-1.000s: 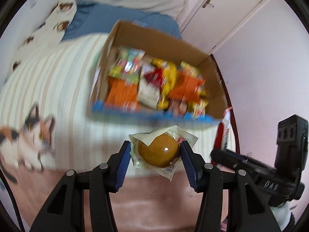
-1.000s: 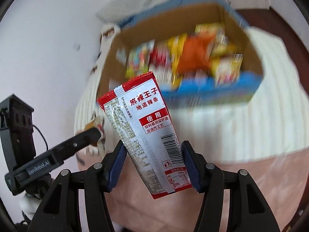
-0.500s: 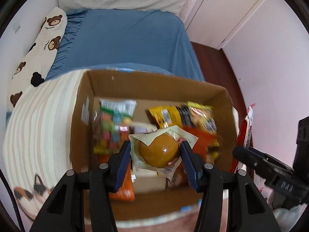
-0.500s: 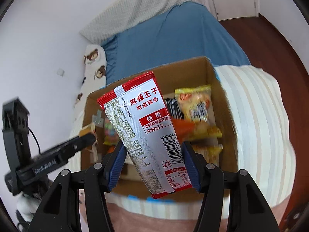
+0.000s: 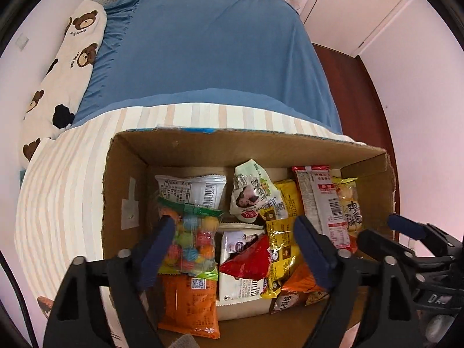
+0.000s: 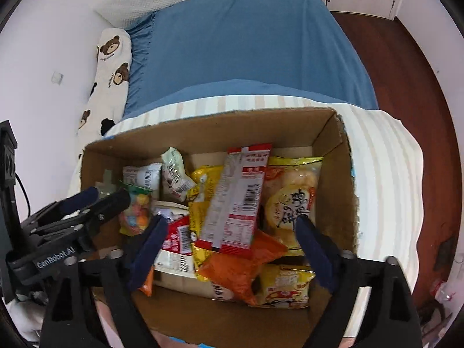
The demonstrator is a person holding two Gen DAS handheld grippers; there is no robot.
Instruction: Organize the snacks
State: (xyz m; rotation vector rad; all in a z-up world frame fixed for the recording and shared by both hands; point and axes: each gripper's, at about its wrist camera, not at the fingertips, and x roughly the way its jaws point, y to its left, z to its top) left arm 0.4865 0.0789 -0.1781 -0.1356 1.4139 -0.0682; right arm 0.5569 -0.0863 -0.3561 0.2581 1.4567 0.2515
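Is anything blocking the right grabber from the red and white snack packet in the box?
Nothing visible is. The right gripper hangs over the open cardboard box, its jaws opening with nothing pinched. The red and white packet lies on top of the other snacks, uncovered. The left gripper is off to its side.

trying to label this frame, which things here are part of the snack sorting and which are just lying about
Part of the job:
- cardboard box
- red and white spicy strip packet
- green-topped snack pouch
- candy ball bag
- left gripper and right gripper, both with jaws opening, nothing between them

Just lying about:
- bear pillow
- blue bedsheet
- striped blanket
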